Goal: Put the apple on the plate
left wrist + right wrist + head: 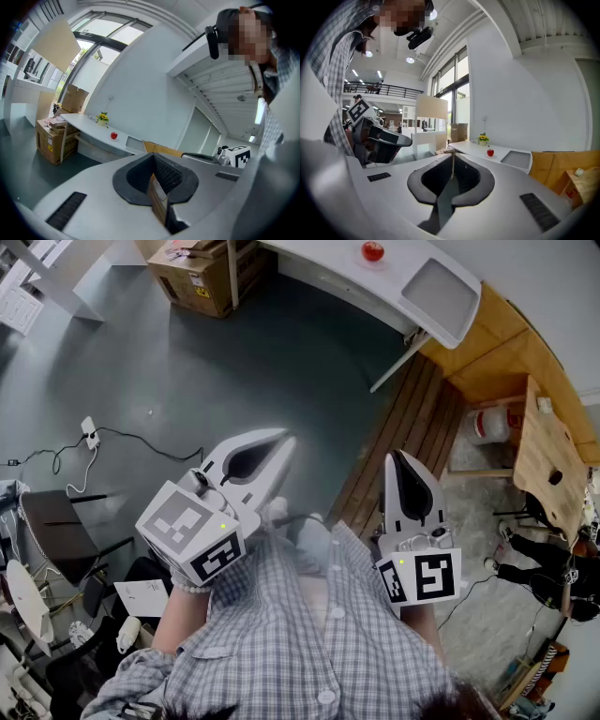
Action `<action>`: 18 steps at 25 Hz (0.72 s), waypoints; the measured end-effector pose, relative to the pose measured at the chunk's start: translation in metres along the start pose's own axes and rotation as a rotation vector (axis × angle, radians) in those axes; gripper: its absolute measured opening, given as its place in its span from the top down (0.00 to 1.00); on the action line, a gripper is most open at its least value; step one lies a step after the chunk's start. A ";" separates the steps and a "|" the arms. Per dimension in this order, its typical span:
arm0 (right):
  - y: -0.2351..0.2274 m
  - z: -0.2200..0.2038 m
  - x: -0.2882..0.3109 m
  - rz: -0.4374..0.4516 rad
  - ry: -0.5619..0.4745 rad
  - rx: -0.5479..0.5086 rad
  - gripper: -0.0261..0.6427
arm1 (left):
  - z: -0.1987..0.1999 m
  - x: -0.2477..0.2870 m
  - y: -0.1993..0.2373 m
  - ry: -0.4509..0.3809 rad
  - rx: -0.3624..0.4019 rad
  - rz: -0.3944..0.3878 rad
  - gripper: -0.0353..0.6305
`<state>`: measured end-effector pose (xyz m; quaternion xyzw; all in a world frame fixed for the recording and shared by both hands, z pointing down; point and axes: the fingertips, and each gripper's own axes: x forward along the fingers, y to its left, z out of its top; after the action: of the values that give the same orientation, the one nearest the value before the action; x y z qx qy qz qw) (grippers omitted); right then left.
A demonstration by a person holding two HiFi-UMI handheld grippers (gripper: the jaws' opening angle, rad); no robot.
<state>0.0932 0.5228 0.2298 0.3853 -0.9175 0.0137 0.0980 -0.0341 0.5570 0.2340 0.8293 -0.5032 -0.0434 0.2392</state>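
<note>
A red apple (372, 251) stands on a long white table (328, 273) far ahead of me; a small pale dish seems to lie under it. The left gripper view shows the apple (113, 135) small and distant, and so does the right gripper view (490, 152). My left gripper (281, 442) is held close to my body, jaws shut and empty. My right gripper (396, 457) is beside it, also shut with nothing between its fingers. Both point towards the table across the open floor.
A grey tray (441, 287) lies on the table right of the apple, and a small pot of yellow flowers (483, 138) stands to its left. Cardboard boxes (202, 273) sit by the table's left end. Wooden furniture (511, 362) stands right. Cables (94, 442) and a chair (52, 521) are at left.
</note>
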 end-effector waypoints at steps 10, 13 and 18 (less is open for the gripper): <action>-0.005 -0.001 0.014 -0.029 0.008 -0.010 0.92 | 0.006 0.012 0.012 0.006 0.005 -0.031 0.93; -0.007 0.004 0.016 -0.061 -0.010 0.014 0.92 | 0.011 0.014 0.015 0.006 0.014 -0.051 0.93; -0.008 0.008 0.019 -0.125 -0.028 0.032 0.92 | 0.018 0.011 0.023 0.004 0.040 -0.081 0.93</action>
<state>0.0848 0.5030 0.2247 0.4436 -0.8925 0.0167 0.0795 -0.0528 0.5324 0.2301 0.8537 -0.4694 -0.0415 0.2218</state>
